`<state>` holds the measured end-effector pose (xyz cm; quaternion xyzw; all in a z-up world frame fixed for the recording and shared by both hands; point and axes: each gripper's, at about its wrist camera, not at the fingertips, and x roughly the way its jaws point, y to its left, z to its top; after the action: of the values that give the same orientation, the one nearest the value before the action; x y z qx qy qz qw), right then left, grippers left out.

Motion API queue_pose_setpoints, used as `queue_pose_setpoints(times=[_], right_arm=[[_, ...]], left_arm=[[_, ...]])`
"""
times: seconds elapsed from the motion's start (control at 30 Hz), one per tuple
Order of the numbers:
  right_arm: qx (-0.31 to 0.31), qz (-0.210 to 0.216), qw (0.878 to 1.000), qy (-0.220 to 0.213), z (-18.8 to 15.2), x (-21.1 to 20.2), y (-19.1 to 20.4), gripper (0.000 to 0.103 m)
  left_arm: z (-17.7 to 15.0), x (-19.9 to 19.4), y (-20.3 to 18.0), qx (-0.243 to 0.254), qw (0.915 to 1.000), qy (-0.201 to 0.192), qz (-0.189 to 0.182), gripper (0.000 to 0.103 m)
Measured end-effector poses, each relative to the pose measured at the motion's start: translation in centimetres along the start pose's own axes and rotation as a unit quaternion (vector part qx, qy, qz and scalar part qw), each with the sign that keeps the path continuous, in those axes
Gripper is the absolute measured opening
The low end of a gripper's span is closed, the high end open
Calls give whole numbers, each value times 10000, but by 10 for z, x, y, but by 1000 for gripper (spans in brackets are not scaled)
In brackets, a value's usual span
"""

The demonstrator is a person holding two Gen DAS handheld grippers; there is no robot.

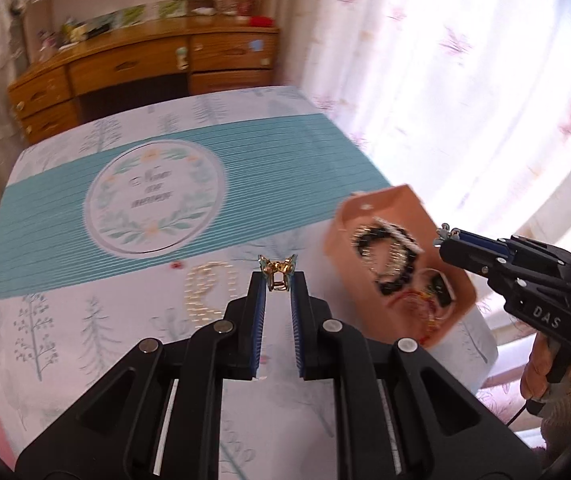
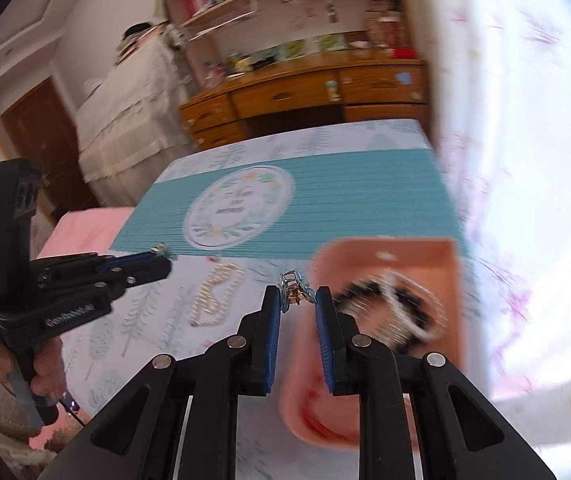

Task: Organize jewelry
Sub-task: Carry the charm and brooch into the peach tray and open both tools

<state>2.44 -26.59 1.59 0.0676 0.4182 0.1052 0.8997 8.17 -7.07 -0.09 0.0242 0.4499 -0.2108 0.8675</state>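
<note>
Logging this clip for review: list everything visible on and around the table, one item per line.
Hair clip, gold and teal: one, clamped at the left gripper's tips.
Hair clip, silver and blue: one, clamped at the right gripper's tips.
Pearl strand: one, cream, lying loose on the cloth left of the tray.
Tray: one, peach, at the table's right side.
Beaded bracelets: black and white, blurred, count unclear, inside the tray.
Tablecloth: one, teal stripe with tree print.
Wooden dresser: one, brown, behind the table.
Curtain: white, on the right.
Left gripper: black, blue pads.
Right gripper: black, blue pads.
</note>
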Motion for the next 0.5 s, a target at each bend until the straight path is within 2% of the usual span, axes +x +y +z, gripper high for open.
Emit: queue_pose_setpoints(times=[0.17, 0.4, 0.5], right_arm=[[393, -390, 9985, 6, -34, -32, -46, 18], [818, -338, 9958, 223, -71, -38, -77, 18], [825, -339, 9958, 228, -80, -39, -80, 18]], left_arm=[[-3, 17, -54, 545, 9980, 235, -238, 10], [-8, 52, -106, 911, 9919, 680, -565, 10], [-14, 65, -119, 1018, 9897, 839, -550, 10]])
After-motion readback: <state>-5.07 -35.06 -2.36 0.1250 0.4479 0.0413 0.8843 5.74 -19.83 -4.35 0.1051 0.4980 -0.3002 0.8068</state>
